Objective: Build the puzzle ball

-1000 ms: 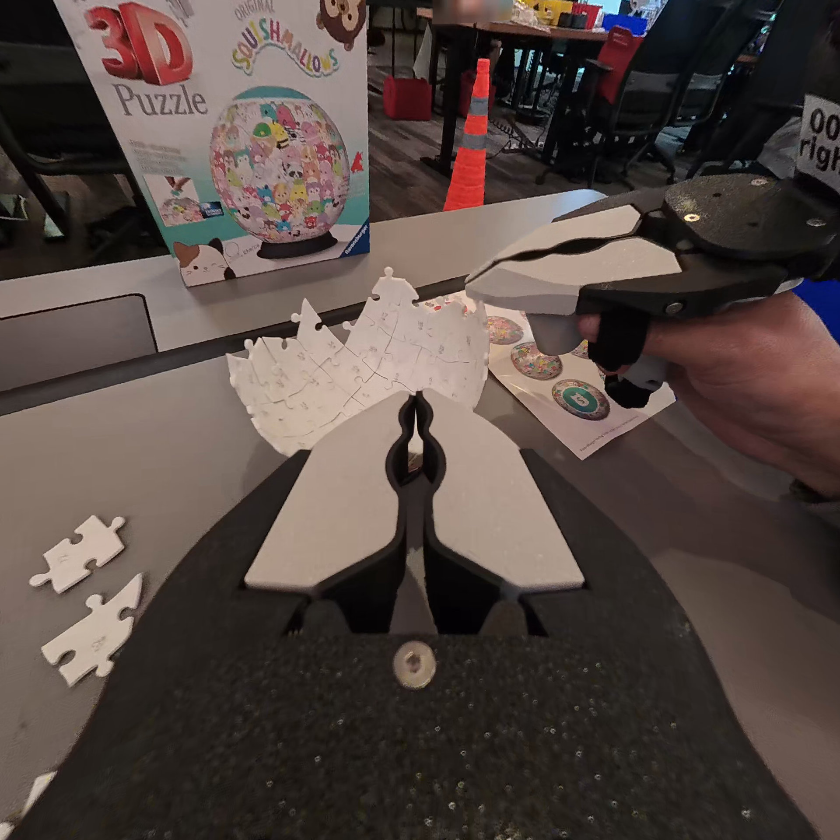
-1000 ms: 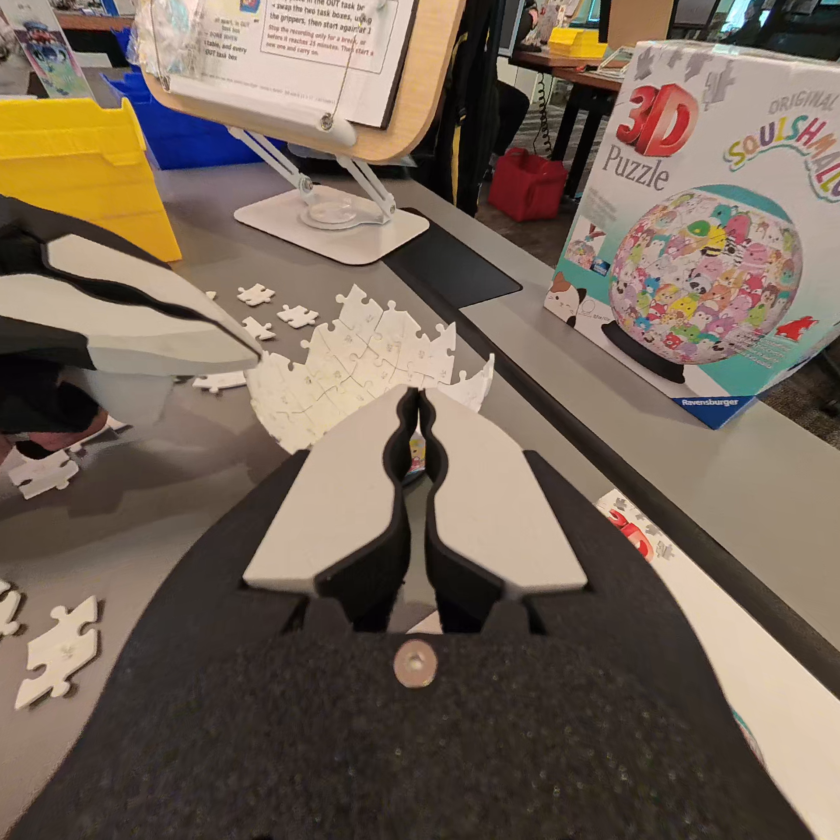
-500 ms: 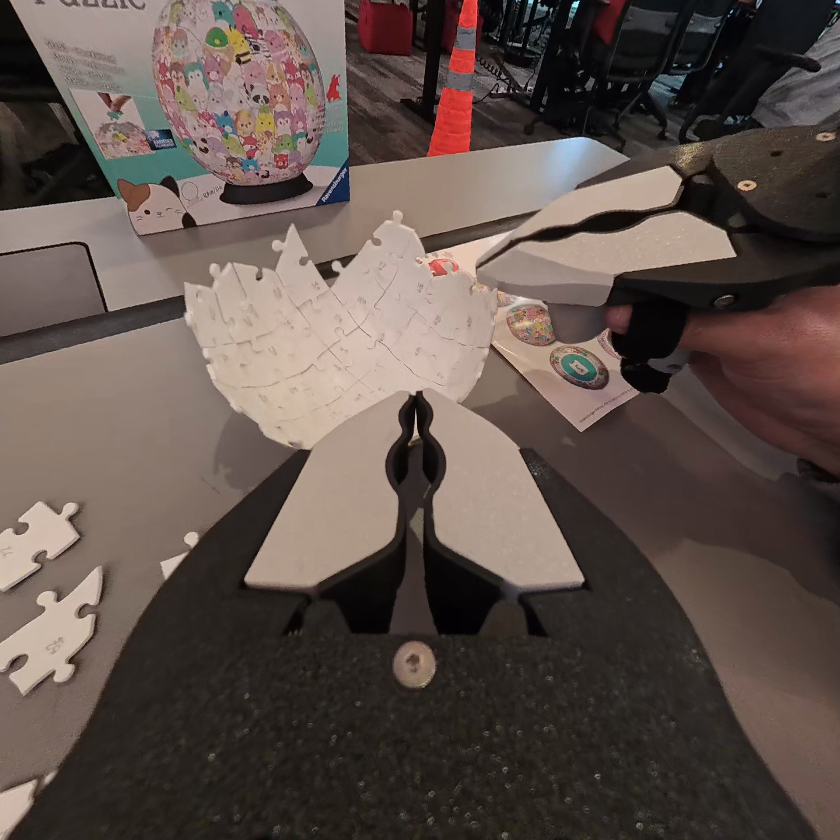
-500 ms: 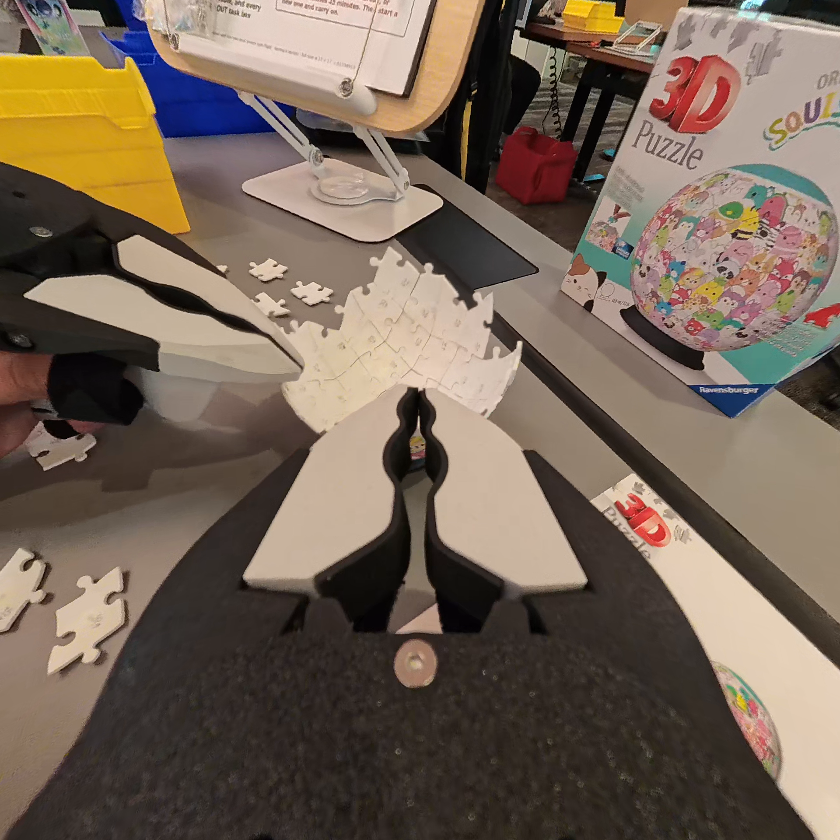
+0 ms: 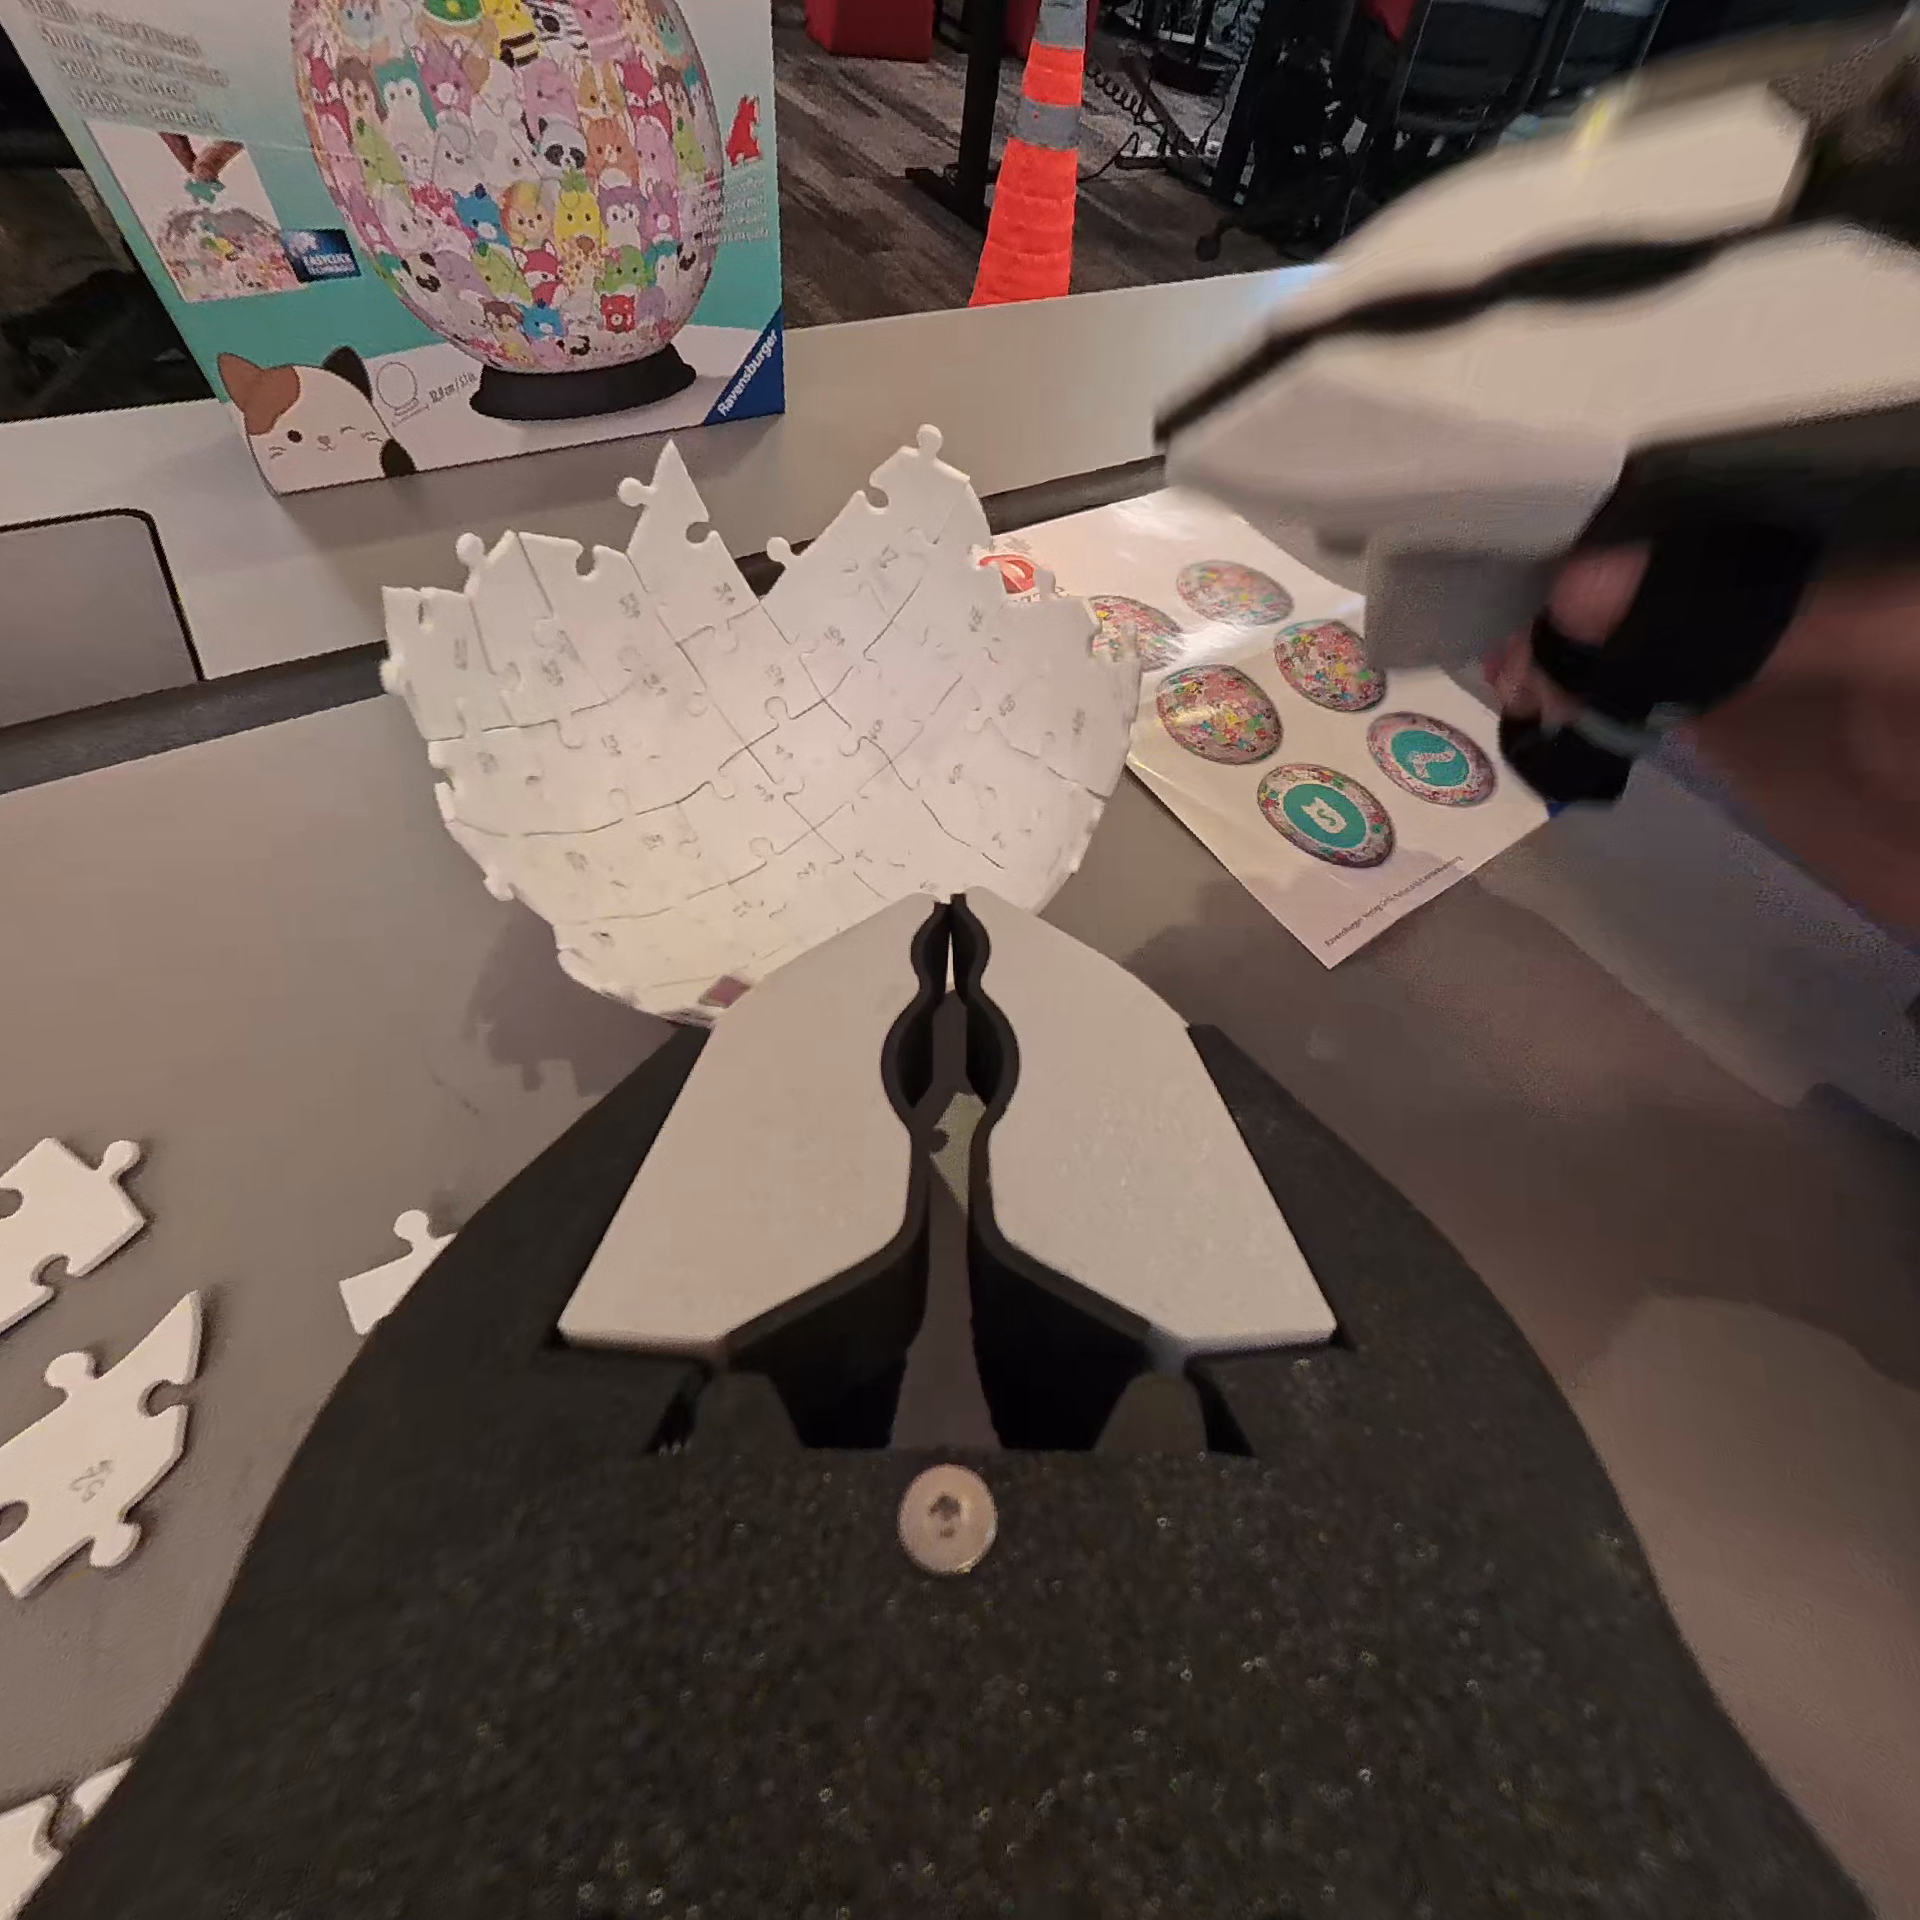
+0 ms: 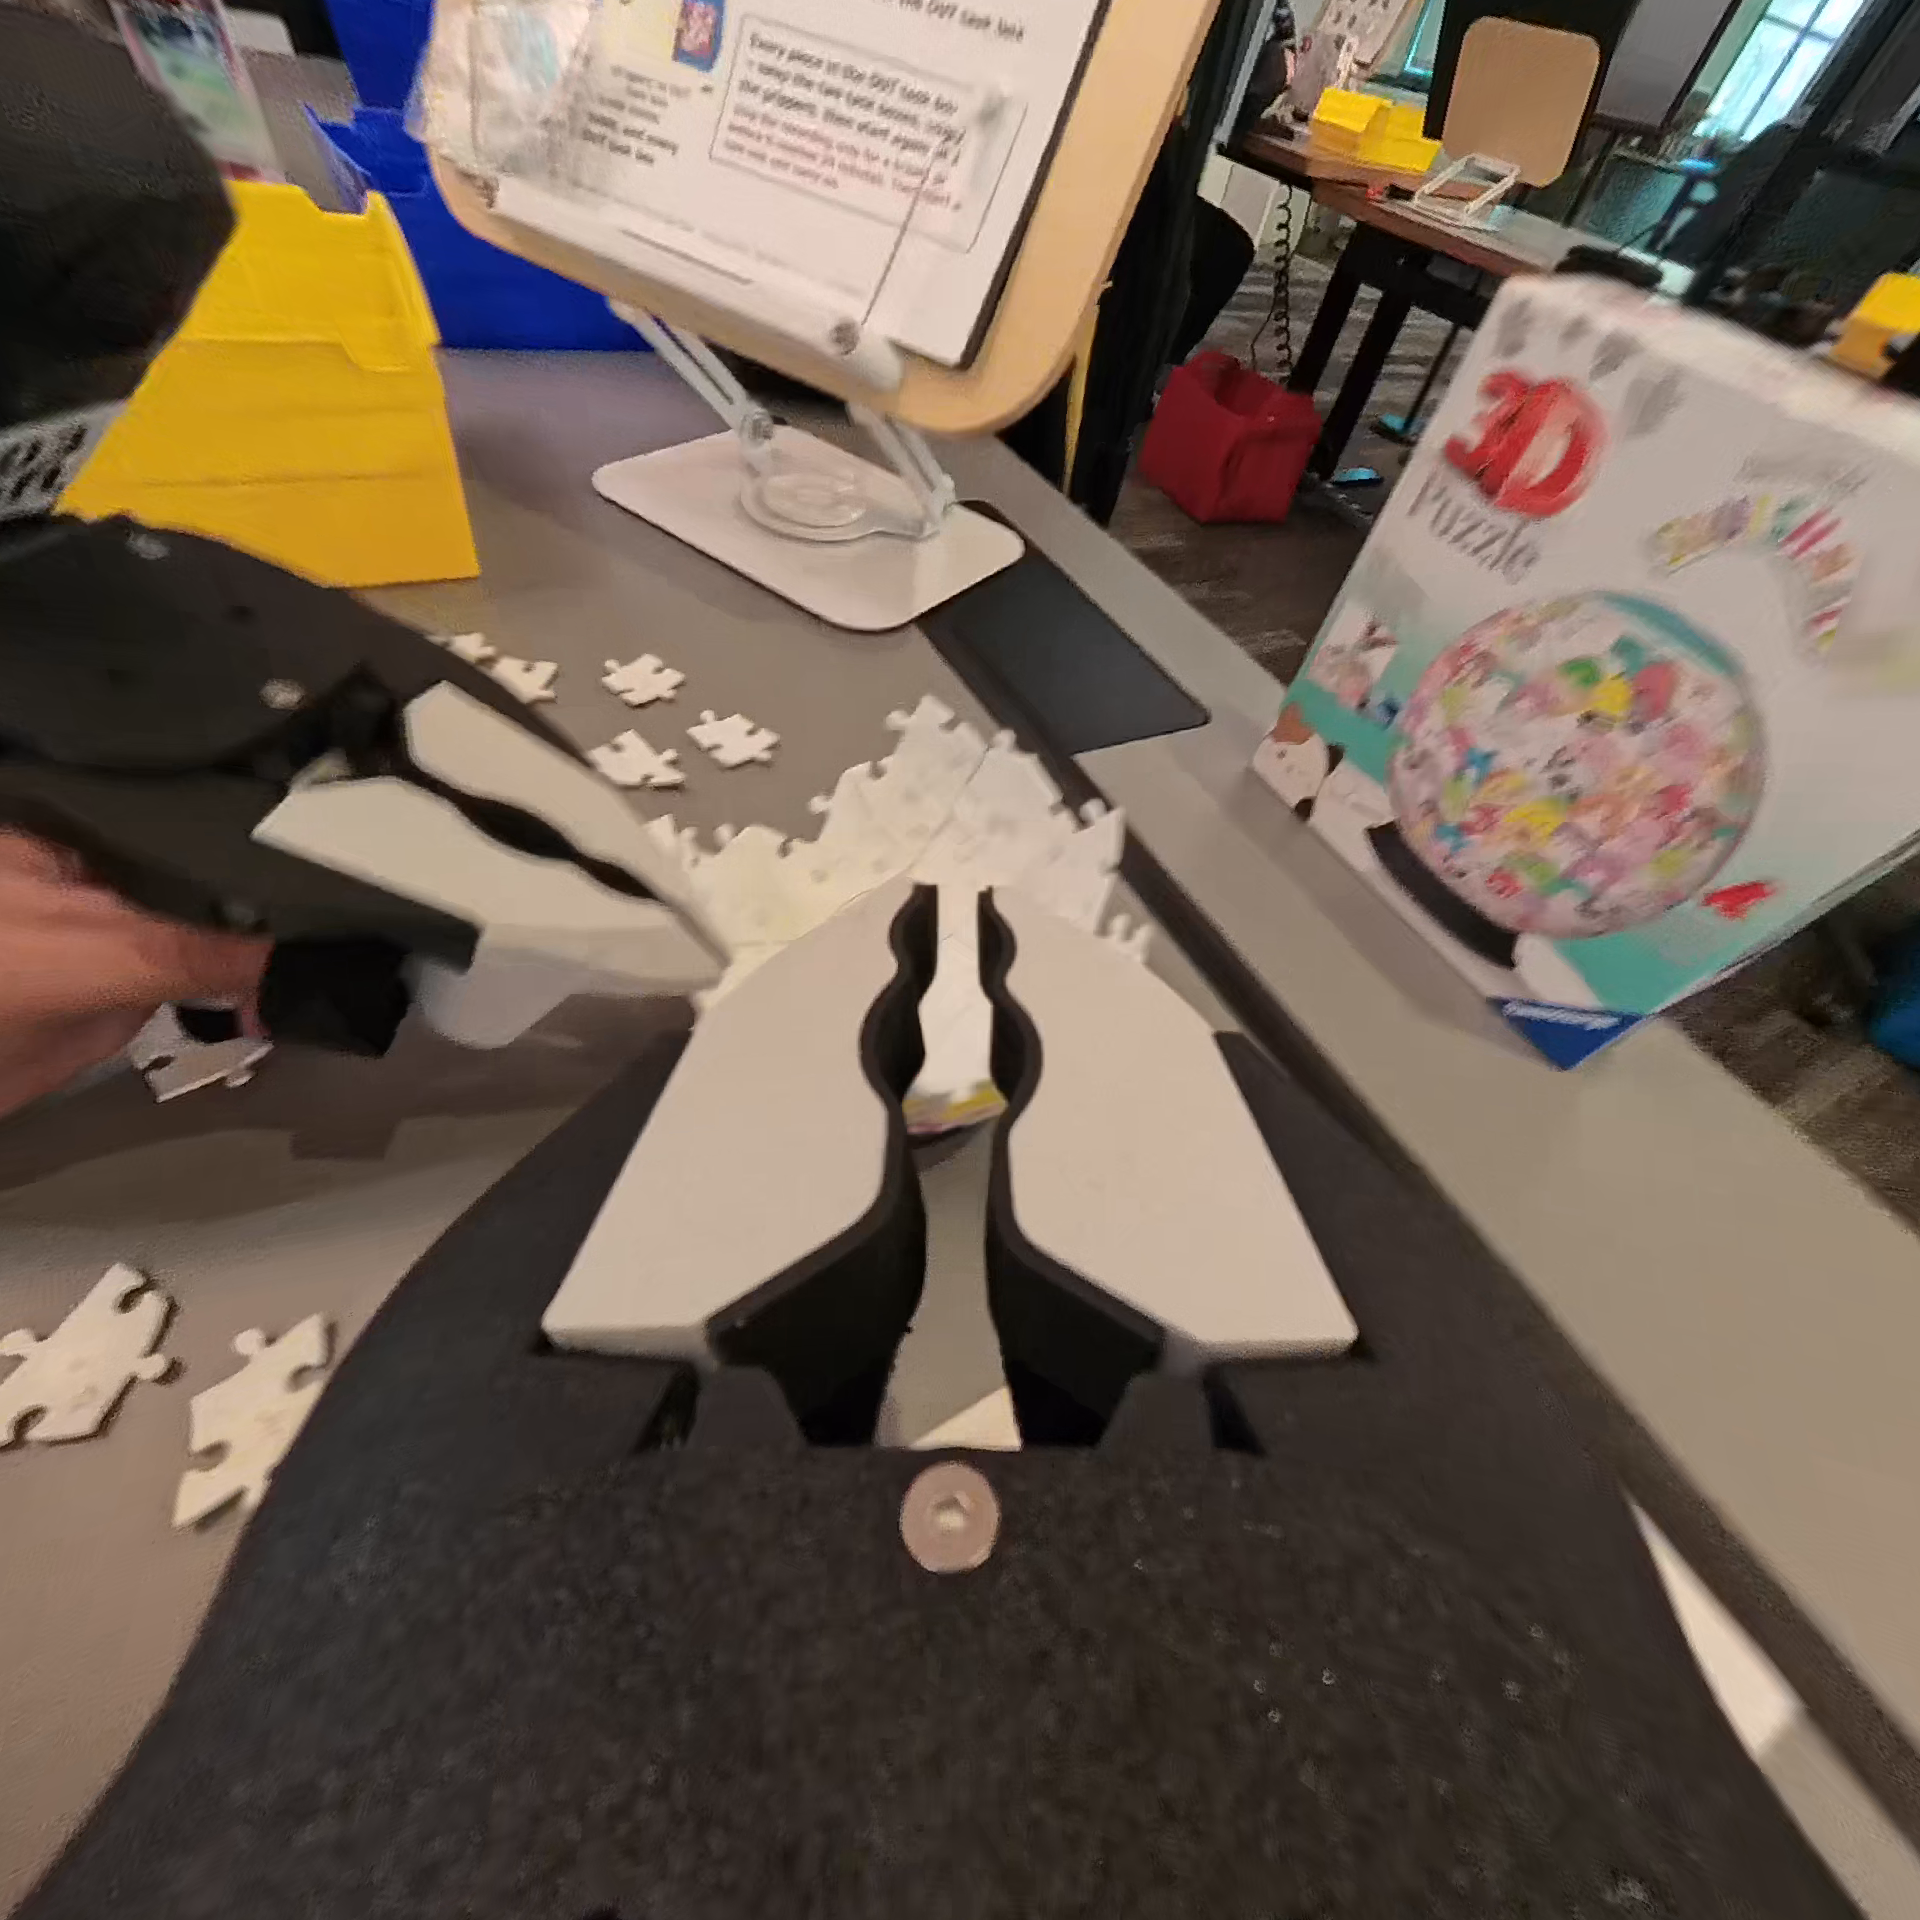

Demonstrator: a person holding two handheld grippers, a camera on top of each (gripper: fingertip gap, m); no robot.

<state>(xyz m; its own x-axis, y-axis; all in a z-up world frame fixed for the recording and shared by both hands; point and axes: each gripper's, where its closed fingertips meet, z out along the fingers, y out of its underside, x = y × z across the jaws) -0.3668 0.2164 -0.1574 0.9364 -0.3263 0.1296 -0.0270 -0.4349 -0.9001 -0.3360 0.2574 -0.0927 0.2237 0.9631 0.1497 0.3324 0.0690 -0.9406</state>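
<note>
Centre frame, shell: half-built puzzle shell [image 5: 758, 748] pinched at its lower rim by left tool [image 5: 951, 906].
Right tool [image 6: 956, 896]: slightly parted, gripping nothing.
Risk: one-point hold; shell may flex and seams pop.

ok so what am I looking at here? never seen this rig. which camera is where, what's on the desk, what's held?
There is no robot: a person holds a two-finger gripper in each hand, and each gripper carries a wide-angle camera looking forward along its fingers.

The left wrist view shows the left gripper large at the bottom, with the right one blurred at upper right. The right wrist view shows the right gripper, with the left one coming in from the left.

On the grey table are loose white pieces, the puzzle box, a printed sheet, a yellow bin and a document stand.

The left gripper is shut on the lower edge of the half-built puzzle shell. The right gripper's jaws stand slightly apart, apparently gripping nothing.
</note>
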